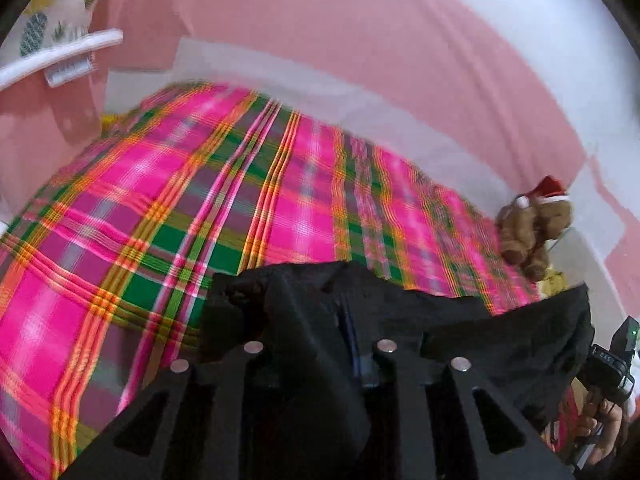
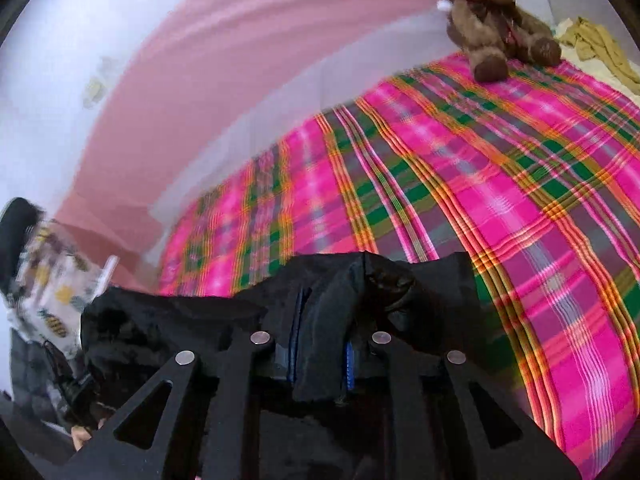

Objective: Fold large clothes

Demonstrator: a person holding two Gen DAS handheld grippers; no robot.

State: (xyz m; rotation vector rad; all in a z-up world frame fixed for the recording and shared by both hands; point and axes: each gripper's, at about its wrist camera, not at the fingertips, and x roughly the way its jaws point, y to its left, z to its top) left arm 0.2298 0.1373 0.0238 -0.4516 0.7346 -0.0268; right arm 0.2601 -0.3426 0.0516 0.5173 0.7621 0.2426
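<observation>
A black garment (image 1: 500, 332) hangs stretched between my two grippers above the bed. My left gripper (image 1: 320, 300) is shut on one bunched edge of it; the cloth covers the fingertips. The garment (image 2: 168, 320) also shows in the right wrist view, where my right gripper (image 2: 332, 292) is shut on its other edge. The right gripper's handle and the hand on it (image 1: 608, 364) show at the left wrist view's lower right. Both views are motion-blurred.
A pink, green and orange plaid bedsheet (image 1: 200, 200) covers the bed (image 2: 480, 200). A brown teddy bear with a Santa hat (image 1: 532, 228) sits at the bed's far edge (image 2: 492, 20). Pink wall (image 1: 320, 20) behind. A pineapple-print cloth (image 2: 56, 292) and yellowish cloth (image 2: 592, 40) lie nearby.
</observation>
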